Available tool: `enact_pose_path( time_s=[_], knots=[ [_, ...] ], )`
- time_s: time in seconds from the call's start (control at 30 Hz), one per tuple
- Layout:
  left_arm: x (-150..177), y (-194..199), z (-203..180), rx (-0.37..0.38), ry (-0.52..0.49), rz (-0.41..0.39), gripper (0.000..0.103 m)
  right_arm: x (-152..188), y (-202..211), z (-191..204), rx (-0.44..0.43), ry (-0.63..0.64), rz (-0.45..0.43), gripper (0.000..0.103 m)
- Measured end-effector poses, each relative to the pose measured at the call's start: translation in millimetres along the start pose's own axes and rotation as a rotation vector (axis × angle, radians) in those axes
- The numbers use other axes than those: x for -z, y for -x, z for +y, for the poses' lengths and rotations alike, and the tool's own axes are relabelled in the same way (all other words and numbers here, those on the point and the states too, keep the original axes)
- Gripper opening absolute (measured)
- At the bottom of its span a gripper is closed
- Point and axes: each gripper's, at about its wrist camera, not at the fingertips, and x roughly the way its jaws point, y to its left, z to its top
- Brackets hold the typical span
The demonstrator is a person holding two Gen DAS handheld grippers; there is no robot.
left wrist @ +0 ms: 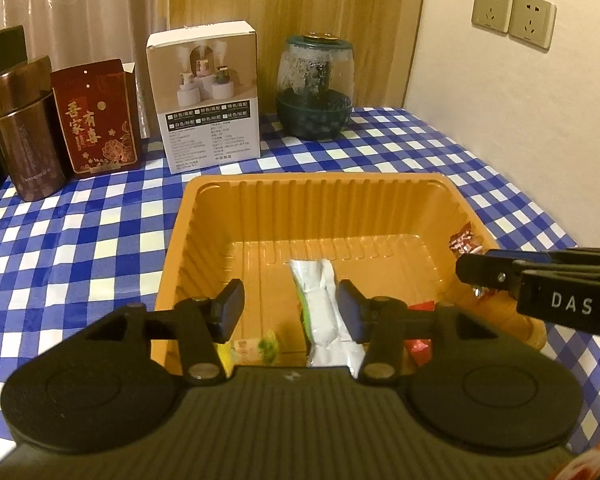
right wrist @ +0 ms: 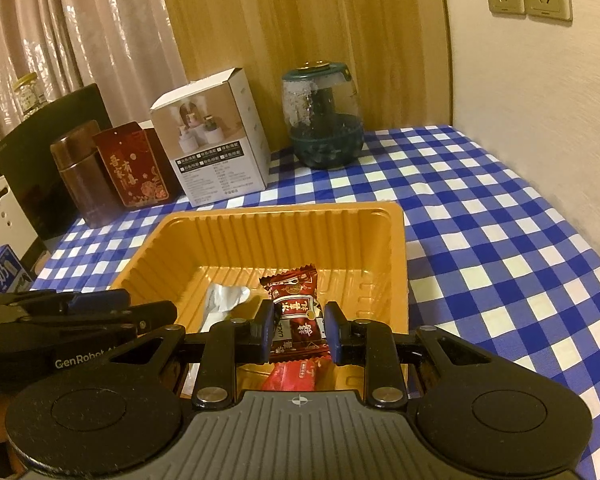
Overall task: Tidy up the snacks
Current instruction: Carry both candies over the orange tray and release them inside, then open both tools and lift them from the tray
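Note:
An orange ribbed tray (left wrist: 300, 200) sits on the blue checked tablecloth. A white snack packet (left wrist: 320, 304) lies on the tray floor. My left gripper (left wrist: 290, 304) hangs over it, open, with the packet close to the right pad and a wide gap to the left pad. A yellow-green packet (left wrist: 260, 346) and a red packet (left wrist: 420, 348) lie at the tray's near end. My right gripper (right wrist: 298, 320) is shut on a dark red snack packet (right wrist: 296, 308), held upright above the tray (right wrist: 260, 232). Another red packet (right wrist: 292, 376) lies below it.
Along the back stand a brown canister (left wrist: 24, 128), a red gift box (left wrist: 96, 120), a white carton (left wrist: 208, 96) and a glass jar with a green lid (left wrist: 316, 88). A wall with sockets (left wrist: 512, 16) bounds the right side. Checked cloth (right wrist: 500, 240) lies right of the tray.

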Motion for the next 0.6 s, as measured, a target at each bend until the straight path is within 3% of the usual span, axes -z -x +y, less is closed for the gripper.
enact_pose_path(
  time_s=[0.6],
  knots=[
    [1.0, 2.7, 5.4, -0.004, 0.002, 0.000, 0.048, 0.4, -1.1, -6.2, -0.056, -0.060, -0.026, 0.028]
  ],
)
